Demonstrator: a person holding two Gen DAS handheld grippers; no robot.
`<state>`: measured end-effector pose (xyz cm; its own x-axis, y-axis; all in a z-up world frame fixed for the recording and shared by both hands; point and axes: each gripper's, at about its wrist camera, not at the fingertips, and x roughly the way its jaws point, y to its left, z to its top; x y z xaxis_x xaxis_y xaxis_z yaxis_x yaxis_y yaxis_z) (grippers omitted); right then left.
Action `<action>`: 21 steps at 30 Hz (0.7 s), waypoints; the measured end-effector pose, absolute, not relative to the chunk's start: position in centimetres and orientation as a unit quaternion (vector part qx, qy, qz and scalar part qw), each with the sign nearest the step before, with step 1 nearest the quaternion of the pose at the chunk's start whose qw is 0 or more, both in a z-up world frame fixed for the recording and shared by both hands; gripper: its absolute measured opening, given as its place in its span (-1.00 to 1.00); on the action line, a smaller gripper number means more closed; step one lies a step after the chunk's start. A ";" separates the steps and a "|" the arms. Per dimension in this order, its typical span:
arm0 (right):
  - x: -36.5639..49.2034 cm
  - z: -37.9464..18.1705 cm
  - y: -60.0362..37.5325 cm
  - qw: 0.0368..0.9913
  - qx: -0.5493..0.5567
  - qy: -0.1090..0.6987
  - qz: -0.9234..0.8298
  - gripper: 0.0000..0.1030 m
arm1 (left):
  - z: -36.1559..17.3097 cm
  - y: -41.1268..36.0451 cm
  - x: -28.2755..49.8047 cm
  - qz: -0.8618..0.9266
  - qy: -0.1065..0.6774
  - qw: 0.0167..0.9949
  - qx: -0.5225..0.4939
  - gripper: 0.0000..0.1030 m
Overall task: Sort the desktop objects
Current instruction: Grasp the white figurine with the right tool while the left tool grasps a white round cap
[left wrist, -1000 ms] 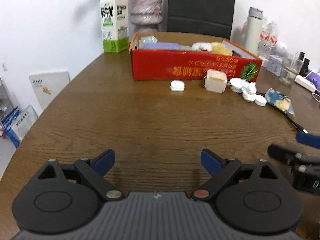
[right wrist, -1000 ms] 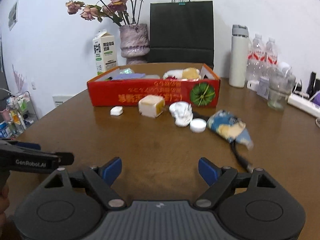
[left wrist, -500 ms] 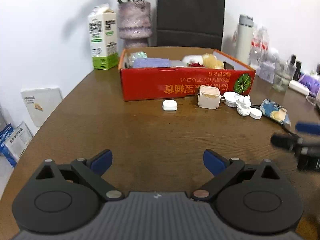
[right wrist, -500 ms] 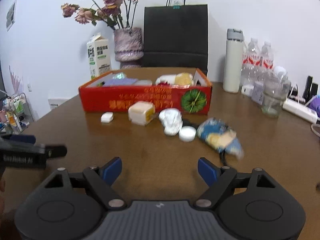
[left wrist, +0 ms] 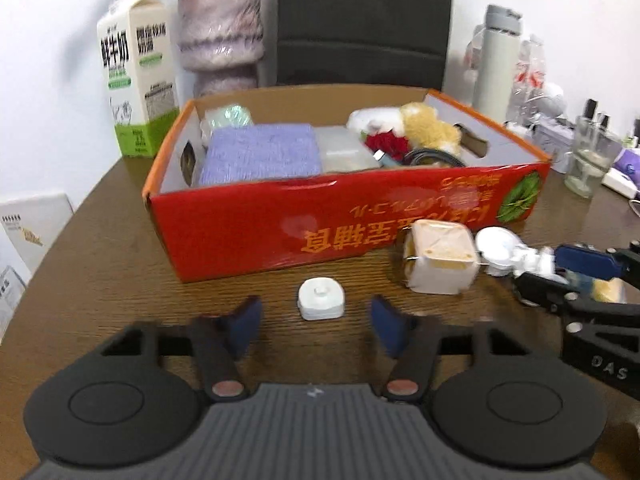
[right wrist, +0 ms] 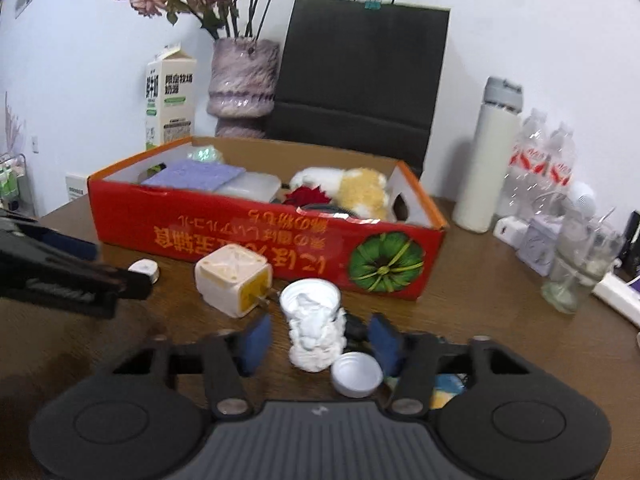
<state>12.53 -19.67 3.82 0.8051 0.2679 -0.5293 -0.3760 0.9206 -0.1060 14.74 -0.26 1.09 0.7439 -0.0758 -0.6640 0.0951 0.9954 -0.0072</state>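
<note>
Dark brown wood grain runs across the table [left wrist: 112, 280], where loose desktop items lie in a row in front of a red cardboard box [left wrist: 360, 224] already holding a purple cloth, a plush toy and a cable. The left gripper [left wrist: 316, 326] sits low with its blue-padded jaws spread apart, a small white earbud case [left wrist: 321, 298] lying on the table just ahead of and between the fingertips, not yet touched. The right gripper [right wrist: 318, 338] is likewise open, its jaws flanking a white plaster figurine [right wrist: 316, 332] that lies against a white round lid [right wrist: 310, 296], with a white bottle cap [right wrist: 357, 374] just beside the right-hand pad and a cream plug adapter [right wrist: 234, 280] close on the left. Each tool appears set for a pick and a lift into the box. For the figurine, the squeeze is best centred on its body, kept clear of the cap and lid so neither is dragged along; its lumpy surface probably calls for a firm, square close. The smooth, rounded case likely wants the pads lowered nearly to the wood before closing, so it does not squirt out.
</note>
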 end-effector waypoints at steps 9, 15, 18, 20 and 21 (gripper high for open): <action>12.9 3.6 -20.4 0.950 -0.064 0.260 0.163 -0.74 | 0.9 -0.9 13.8 -0.043 0.334 0.941 0.028 -0.50; 10.4 5.2 -21.1 0.962 -0.039 0.206 0.174 -0.76 | 4.2 -0.9 8.2 -0.029 0.251 0.967 0.005 -0.51; 7.7 6.7 -21.6 0.967 -0.028 0.173 0.182 -0.76 | 6.2 -0.9 3.7 -0.042 0.200 0.979 -0.017 -0.50; 5.5 7.6 -22.2 0.968 -0.003 0.153 0.199 -0.76 | 7.3 -0.7 1.3 -0.053 0.181 0.982 -0.029 -0.50; 4.3 7.8 -22.5 0.967 0.013 0.144 0.208 -0.76 | 7.8 -0.7 0.1 -0.056 0.171 0.983 -0.033 -0.50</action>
